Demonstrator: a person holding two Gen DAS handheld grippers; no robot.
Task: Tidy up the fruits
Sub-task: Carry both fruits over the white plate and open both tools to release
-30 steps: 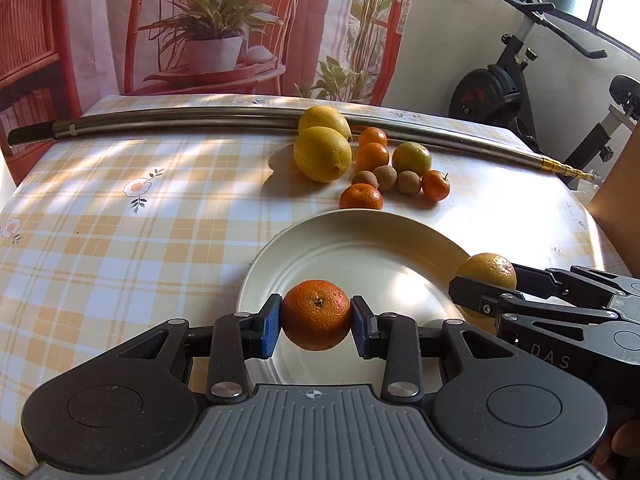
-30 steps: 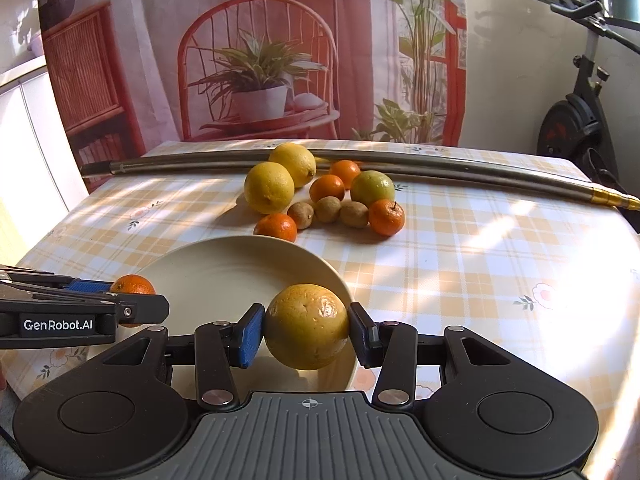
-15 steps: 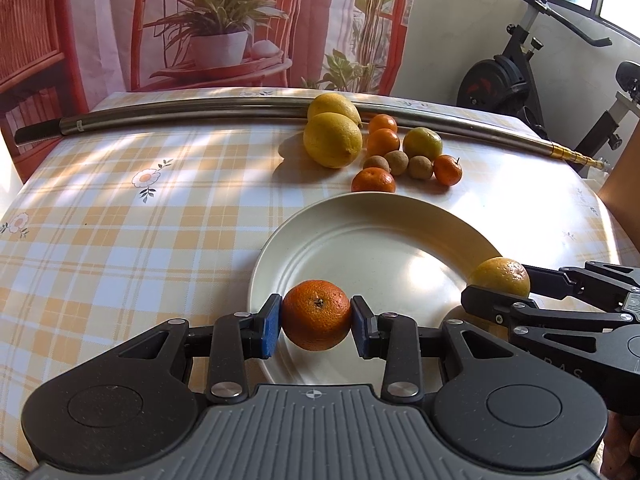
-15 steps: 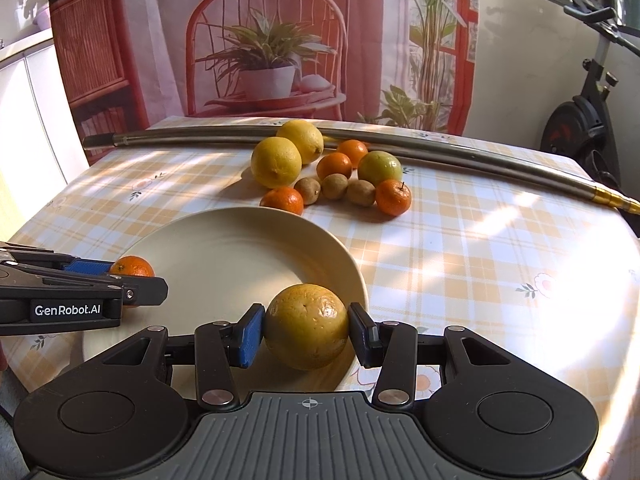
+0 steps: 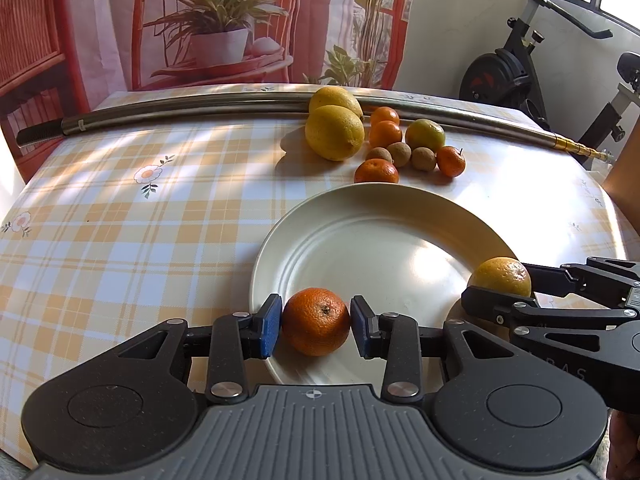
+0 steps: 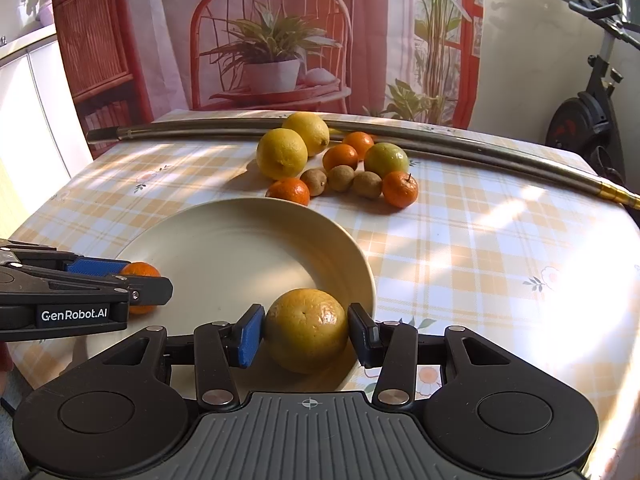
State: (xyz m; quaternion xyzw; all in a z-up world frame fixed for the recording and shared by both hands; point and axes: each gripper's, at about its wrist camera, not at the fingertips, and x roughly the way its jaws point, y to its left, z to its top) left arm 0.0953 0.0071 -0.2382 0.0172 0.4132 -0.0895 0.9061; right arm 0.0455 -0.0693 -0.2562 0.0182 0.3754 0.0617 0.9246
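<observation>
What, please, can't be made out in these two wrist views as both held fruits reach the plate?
- Whether the small orange mandarin touches the cream round plate: left wrist view, its underside is hidden.
- Same for the large yellow-orange citrus, right wrist view.
- The long metal pole: its middle is hidden behind two yellow lemons.

Bright daylight admitted from the right, glare thrown on the plate (image 5: 384, 216), checked tablecloth (image 6: 500, 248) dappled, edges bent by fisheye
</observation>
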